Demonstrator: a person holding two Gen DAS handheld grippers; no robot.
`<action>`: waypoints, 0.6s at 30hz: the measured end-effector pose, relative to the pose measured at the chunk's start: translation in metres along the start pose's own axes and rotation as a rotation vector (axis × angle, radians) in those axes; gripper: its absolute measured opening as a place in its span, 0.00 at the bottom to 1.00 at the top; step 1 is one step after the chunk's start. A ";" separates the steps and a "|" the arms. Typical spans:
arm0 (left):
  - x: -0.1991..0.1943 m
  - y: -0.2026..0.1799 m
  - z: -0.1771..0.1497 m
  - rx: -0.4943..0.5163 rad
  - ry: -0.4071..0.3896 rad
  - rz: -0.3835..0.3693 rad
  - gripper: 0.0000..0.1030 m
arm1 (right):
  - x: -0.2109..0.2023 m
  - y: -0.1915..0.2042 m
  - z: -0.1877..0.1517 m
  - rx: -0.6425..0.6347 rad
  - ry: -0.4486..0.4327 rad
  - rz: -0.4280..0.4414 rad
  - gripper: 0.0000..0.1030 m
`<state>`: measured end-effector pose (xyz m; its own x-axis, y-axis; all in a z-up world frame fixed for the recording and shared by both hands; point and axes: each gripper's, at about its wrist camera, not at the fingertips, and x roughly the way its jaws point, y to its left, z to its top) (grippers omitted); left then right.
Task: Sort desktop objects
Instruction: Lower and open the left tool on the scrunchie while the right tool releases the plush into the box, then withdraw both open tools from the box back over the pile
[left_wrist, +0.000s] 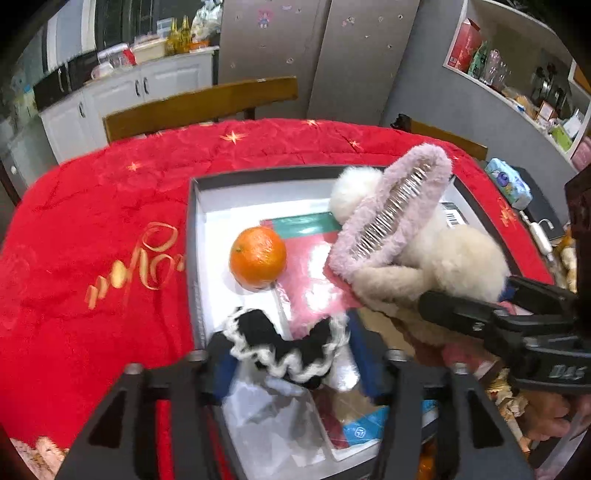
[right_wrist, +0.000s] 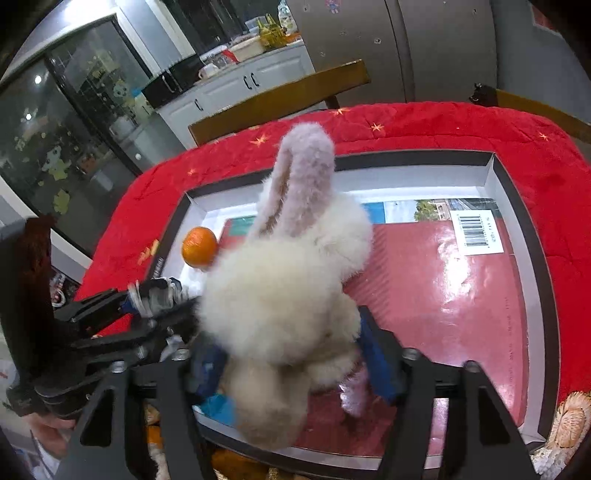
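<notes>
A black-and-white scrunchie (left_wrist: 288, 347) lies between the blue pads of my left gripper (left_wrist: 293, 360), which stands open over the near end of the grey-rimmed white box (left_wrist: 192, 221). My right gripper (right_wrist: 293, 362) is open too. A fluffy cream plush (right_wrist: 280, 295) with a pink furry hair clip (right_wrist: 303, 177) fills the gap between its fingers. In the left wrist view that plush (left_wrist: 454, 258) sits at the right, the clip's metal teeth facing up. An orange (left_wrist: 258, 258) rests inside the box beside a glossy red book (right_wrist: 443, 295).
A red embroidered cloth (left_wrist: 92, 229) covers the table under the box. A clear plastic bag (left_wrist: 273, 417) and a blue packet (left_wrist: 364, 428) lie at the box's near end. Wooden chair backs (left_wrist: 199, 107) stand beyond the far edge. A tissue pack (left_wrist: 509, 184) sits at the right.
</notes>
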<state>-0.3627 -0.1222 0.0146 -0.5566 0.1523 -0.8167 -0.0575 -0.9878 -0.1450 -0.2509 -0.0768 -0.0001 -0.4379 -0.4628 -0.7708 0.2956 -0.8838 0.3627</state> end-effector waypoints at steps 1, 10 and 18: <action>-0.002 -0.001 0.000 0.005 -0.001 -0.009 0.67 | -0.002 -0.001 0.001 0.005 -0.007 0.016 0.81; -0.023 0.003 0.004 0.015 -0.057 -0.019 0.99 | -0.043 0.006 0.005 -0.033 -0.109 0.089 1.00; -0.034 0.011 0.008 0.001 -0.074 -0.008 0.99 | -0.073 0.007 0.007 -0.044 -0.177 0.063 1.00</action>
<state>-0.3506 -0.1391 0.0452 -0.6160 0.1569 -0.7719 -0.0627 -0.9866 -0.1505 -0.2230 -0.0492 0.0627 -0.5587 -0.5257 -0.6416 0.3625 -0.8505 0.3811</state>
